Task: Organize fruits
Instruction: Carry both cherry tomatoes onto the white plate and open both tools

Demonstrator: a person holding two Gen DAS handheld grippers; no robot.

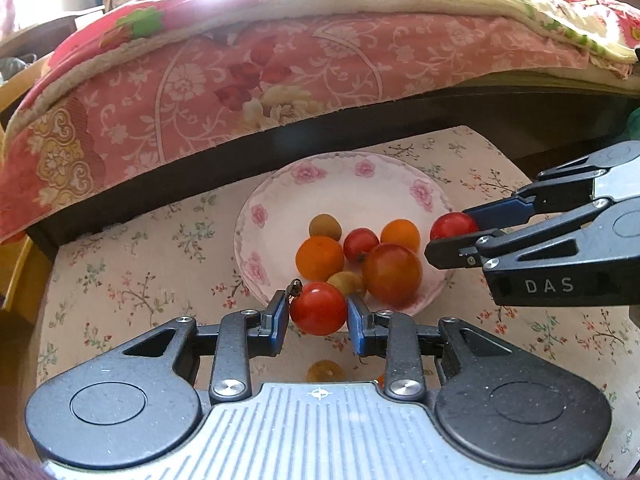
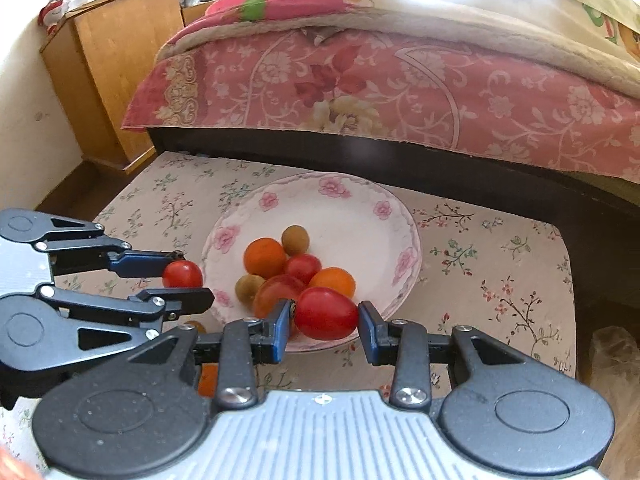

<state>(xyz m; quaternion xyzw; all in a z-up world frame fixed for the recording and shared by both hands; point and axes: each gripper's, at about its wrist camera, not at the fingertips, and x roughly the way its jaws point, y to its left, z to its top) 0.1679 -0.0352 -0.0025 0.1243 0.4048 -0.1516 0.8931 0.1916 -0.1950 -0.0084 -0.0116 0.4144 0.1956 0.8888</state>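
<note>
Holding one red tomato (image 1: 319,309) in my left gripper (image 1: 318,314), another tomato (image 2: 326,313) in my right gripper (image 2: 325,320), jaws narrowly pinching. Released carelessly, either could roll off the plate (image 1: 280,184) at 12 o'clock.

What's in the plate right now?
The plate holds two oranges, two brownish longans and red tomatoes. The pile and held tomato hide anything underneath.

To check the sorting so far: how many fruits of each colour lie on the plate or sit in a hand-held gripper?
Red fruit: 3
Orange fruit: 3
Yellow-brown fruit: 2
Total: 8
</note>
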